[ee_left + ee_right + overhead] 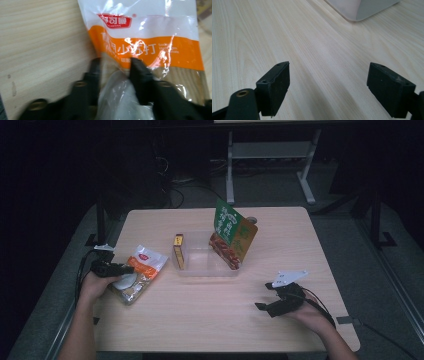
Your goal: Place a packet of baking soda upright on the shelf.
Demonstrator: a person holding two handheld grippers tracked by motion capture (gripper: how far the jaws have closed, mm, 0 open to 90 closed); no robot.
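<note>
1. Nearest the person, the right gripper [265,306] is resting low over the bare table [210,320] at the right, its jaws standing wide apart with nothing between them; in the right gripper view only wood grain is lying in the gap. It is probably waiting its turn, kept clear of the work.
2. At the left edge, the left gripper [125,270] is pinching the orange-and-white packet [150,37]. The jaws are closing on the packet's clear lower end, with crumpled film bunching between them in the left gripper view, likely because that thin, loose end offers the easiest hold.
3. The packet is lying flat on the table, left of the clear tray [207,270] and apart from it.
4. Farther back, the tray is holding a small yellow box [178,251] standing along its left wall and a green-and-red pouch [232,237] leaning upright at its right, so the packet is likely heading there too.
</note>
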